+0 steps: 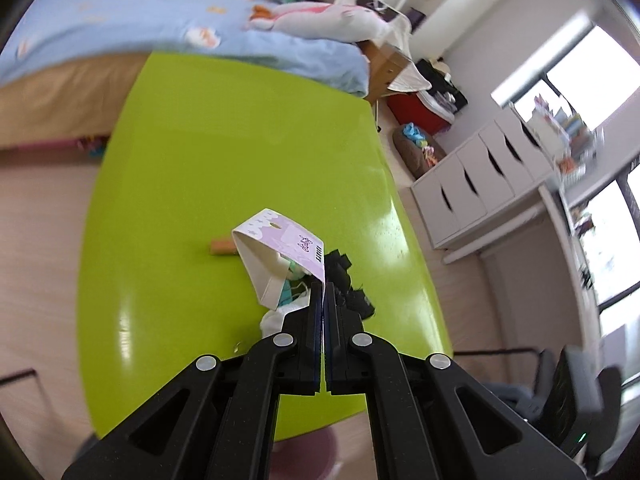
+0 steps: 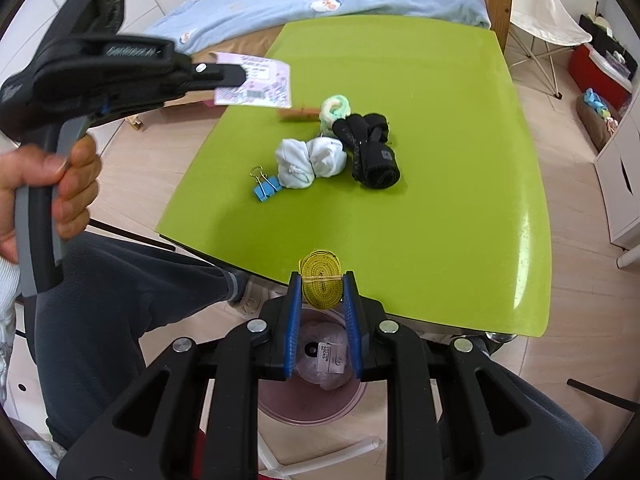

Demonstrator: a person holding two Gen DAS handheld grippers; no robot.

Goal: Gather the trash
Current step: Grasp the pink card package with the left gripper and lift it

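- The left gripper [image 2: 240, 76] is clamped on one purple cardboard sock label [image 2: 256, 80], held above the green table [image 2: 460, 200].
- The right gripper [image 2: 322, 292] pinches one rolled yellow tape measure [image 2: 320, 282] over a pink bin [image 2: 316, 396]; one plastic wrapper [image 2: 324, 356] already lies inside.
- Left on the table: one white sock bundle [image 2: 310, 162], one black [image 2: 370, 152], one pastel [image 2: 336, 108], one blue binder clip [image 2: 266, 188], one wooden clothespin [image 2: 298, 113].

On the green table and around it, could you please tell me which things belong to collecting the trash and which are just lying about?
Part of the job:
- purple paper sleeve, pinched in the left tongs
- yellow tape roll, held in the right tongs
- pink bin below the table edge

Lying about:
- white socks
- black socks
- blue binder clip
- wooden clothespin
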